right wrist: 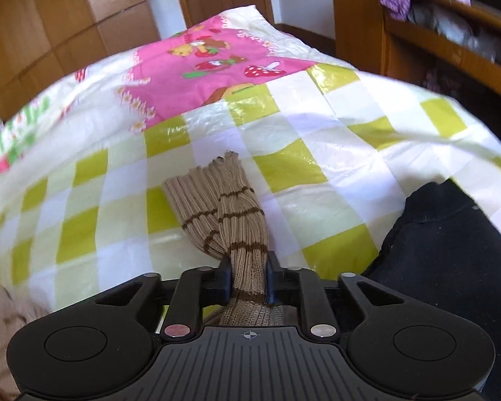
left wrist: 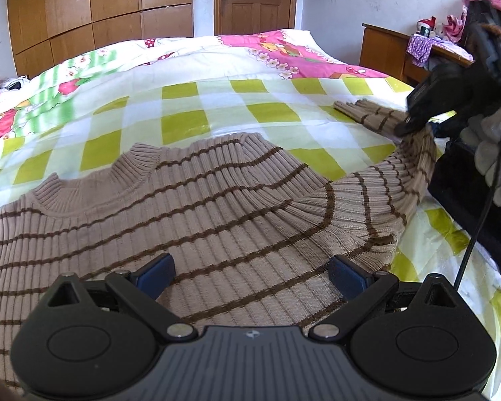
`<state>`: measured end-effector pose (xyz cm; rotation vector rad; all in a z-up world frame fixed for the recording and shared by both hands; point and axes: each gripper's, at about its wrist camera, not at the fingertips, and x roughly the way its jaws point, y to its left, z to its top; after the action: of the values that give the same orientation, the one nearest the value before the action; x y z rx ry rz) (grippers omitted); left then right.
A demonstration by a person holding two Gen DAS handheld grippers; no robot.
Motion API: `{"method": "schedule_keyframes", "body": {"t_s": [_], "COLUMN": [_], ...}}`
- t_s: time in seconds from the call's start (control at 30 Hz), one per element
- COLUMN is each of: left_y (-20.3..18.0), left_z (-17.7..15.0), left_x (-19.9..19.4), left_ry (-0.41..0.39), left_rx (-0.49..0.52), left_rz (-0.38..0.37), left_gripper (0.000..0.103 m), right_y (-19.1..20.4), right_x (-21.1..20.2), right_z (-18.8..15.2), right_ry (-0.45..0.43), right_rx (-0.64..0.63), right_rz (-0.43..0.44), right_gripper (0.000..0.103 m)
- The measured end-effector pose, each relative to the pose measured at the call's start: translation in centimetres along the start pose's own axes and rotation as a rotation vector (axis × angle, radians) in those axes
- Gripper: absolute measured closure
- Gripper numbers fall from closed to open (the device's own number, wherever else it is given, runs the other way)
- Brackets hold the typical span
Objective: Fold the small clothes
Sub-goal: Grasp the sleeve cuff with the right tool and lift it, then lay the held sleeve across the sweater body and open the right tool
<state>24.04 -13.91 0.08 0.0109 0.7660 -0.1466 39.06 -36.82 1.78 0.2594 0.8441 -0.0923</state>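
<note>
Right fingers point(right wrist: 248, 280) clamped on sweater sleeve point(right wrist: 240, 224).

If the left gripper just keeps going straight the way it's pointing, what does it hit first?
Most likely the striped sweater: the left gripper tilts down over its ribbed body with jaws open, nothing between them. Depth is hard to judge through the fisheye.

Left claw point(left wrist: 250, 275) spread over striped sweater point(left wrist: 183, 207); right claw point(left wrist: 409, 123) pinching sleeve point(left wrist: 414, 163).

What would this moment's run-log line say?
right tongs: shut on sweater sleeve | left tongs: open over sweater body | fold: not yet
</note>
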Motion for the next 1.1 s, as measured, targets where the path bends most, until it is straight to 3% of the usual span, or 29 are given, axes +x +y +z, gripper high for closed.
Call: {"method": "schedule_keyframes", "body": {"t_s": [0.1,0.27,0.43,0.5,0.6,0.7,0.8,0.9,0.97,1.1], "left_y": [-0.3,-0.7,-0.4,0.7,3.1,6.1,9.1,11.9,13.6,16.5], "left_z": [0.1,-0.1,-0.8,-1.1,-1.6,-2.5,-3.7,-5.3,-6.4,-8.2], "left_x": [0.0,0.1,-0.7,-1.6,-3.2,-5.0,-6.9,-8.7,-9.7,-11.5], "left_ry": [-0.007,-0.004,0.008,0.001,-0.011,-0.023,-0.037,-0.050,-0.053,-0.060], "left_rx": [-0.013,-0.008,0.039,0.027,-0.015,-0.067,-0.105,-0.118,-0.120,-0.135], "left_rz": [-0.005,-0.003,-0.014,-0.017,-0.010,0.009,0.048,0.110,0.147,0.198], "left_gripper": [0.000,0.000,0.000,0.000,0.000,0.000,0.000,0.000,0.000,0.000], "right_y": [-1.6,-5.3,-7.1,-7.4,-5.8,-1.9,5.3,13.4,17.4,20.2], "right_x": [-1.9,-7.5,-5.9,-6.6,-8.3,-10.6,-12.7,-13.7,-13.6,-13.3], "right_z": [0.6,-0.3,-2.4,-2.6,-2.1,-1.5,-2.3,-5.9,-9.3,-14.7], "right_ry": [-0.048,-0.209,-0.124,-0.152,-0.224,-0.278,-0.292,-0.247,-0.170,-0.088], "right_rx": [0.075,0.280,0.389,0.451,0.432,0.323,0.094,-0.188,-0.363,-0.530], "right_rz": [0.051,0.180,0.145,0.174,0.212,0.257,0.321,0.428,0.489,0.517], "right_gripper": [0.090,0.091,0.090,0.090,0.090,0.090,0.088,0.085,0.083,0.080]}}
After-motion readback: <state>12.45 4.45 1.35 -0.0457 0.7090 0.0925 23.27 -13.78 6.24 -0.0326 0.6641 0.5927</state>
